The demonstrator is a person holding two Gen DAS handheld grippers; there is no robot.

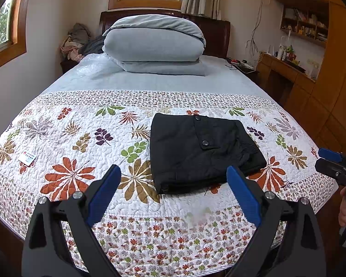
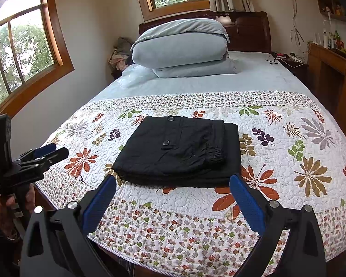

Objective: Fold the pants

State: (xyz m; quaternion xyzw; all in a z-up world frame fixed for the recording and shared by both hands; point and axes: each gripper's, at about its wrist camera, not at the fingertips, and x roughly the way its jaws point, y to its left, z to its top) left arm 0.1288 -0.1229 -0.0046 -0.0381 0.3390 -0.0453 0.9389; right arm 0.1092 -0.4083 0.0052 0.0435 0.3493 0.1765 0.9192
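Observation:
Black pants (image 1: 200, 152) (image 2: 180, 152) lie folded into a compact rectangle on the floral quilt (image 1: 80, 161) (image 2: 288, 161) near the foot of the bed, two snap buttons facing up and an elastic cuff at the right. My left gripper (image 1: 173, 177) hovers above the bed's near edge, open, its blue pads (image 1: 103, 194) apart and holding nothing. The right gripper (image 2: 173, 184) is also open and empty, just short of the pants' near edge. Each gripper shows at the side of the other view, the right gripper (image 1: 334, 161) at the right edge and the left gripper (image 2: 43, 154) at the left edge.
A folded pale blue duvet (image 1: 154, 43) is stacked at the head of the bed. A small card (image 1: 27, 158) lies on the quilt's left side. Wooden desk and shelves (image 1: 295, 64) stand to the right, windows (image 2: 18, 53) to the left. A hand (image 2: 4, 210) grips the left tool.

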